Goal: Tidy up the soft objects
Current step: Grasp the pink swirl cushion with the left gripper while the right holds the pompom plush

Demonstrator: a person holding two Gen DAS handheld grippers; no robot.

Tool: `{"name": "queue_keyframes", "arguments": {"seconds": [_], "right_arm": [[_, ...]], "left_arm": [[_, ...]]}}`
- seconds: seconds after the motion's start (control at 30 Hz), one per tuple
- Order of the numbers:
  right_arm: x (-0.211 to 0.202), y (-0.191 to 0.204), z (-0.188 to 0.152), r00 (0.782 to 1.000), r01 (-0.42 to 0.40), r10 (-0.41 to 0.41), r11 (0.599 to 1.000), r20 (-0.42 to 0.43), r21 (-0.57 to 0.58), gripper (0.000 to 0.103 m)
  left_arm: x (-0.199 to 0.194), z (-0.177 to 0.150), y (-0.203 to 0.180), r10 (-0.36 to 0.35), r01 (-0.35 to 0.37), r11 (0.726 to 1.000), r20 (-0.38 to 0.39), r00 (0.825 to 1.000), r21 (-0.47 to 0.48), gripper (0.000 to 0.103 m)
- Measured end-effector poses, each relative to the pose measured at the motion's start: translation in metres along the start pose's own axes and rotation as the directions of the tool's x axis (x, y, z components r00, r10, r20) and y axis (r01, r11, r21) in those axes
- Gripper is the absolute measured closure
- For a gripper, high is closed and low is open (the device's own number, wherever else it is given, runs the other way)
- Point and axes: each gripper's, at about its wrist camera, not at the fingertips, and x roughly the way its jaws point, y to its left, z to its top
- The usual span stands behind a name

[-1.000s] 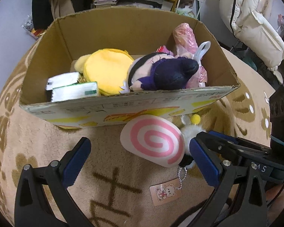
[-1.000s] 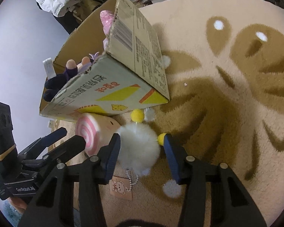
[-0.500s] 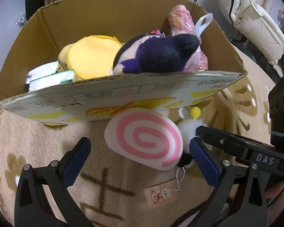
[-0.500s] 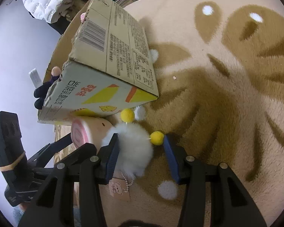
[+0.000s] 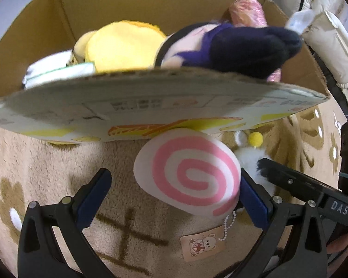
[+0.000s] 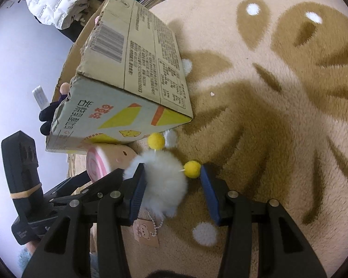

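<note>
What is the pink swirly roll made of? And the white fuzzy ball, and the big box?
The swirl roll looks like smooth, matte plush fabric, probably stuffed. The white ball seems to be long fluffy fake fur, with wispy edges. The box is brown corrugated cardboard with printed sides; its rough top edge shows.

Pink-and-white spiral plush (image 5: 190,173), fluffy white toy (image 6: 164,180) with yellow pom-poms, blue-padded black tongs (image 6: 171,192), tan rug (image 6: 278,115) with brown blotches and white dots, brown cardboard box (image 6: 136,58) printed yellow and orange, yellow plush (image 5: 123,46), navy-haired doll (image 5: 239,46)
</note>
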Motion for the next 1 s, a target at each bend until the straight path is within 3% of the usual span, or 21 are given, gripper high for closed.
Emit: {"name": "queue_keyframes", "arguments": {"seconds": [0.23, 0.5, 0.7, 1.0], "right_arm": [[0.001, 0.003, -0.001, 1.0, 0.003, -0.003, 1.0, 0.002, 0.001, 0.052], [0.003, 0.016, -0.001, 0.999, 0.041, -0.04, 0.998, 0.024, -0.052, 0.052], [0.004, 0.02, 0.0, 0.999, 0.037, -0.036, 0.998, 0.021, -0.059, 0.052], [0.013, 0.036, -0.004, 0.999, 0.042, -0.042, 0.994, 0.002, -0.101, 0.052]], "left_arm": [[0.005, 0.001, 0.004, 0.015, -0.015, 1.0, 0.0, 1.0, -0.009, 0.001], [0.006, -0.003, 0.008, -0.056, 0.056, 0.997, 0.01, 0.998, -0.055, 0.023], [0.001, -0.007, 0.003, -0.06, 0.06, 0.998, 0.032, 0.998, 0.001, 0.044], [-0.009, -0.018, 0.0, -0.052, 0.052, 0.999, 0.046, 0.998, -0.004, 0.053]]}}
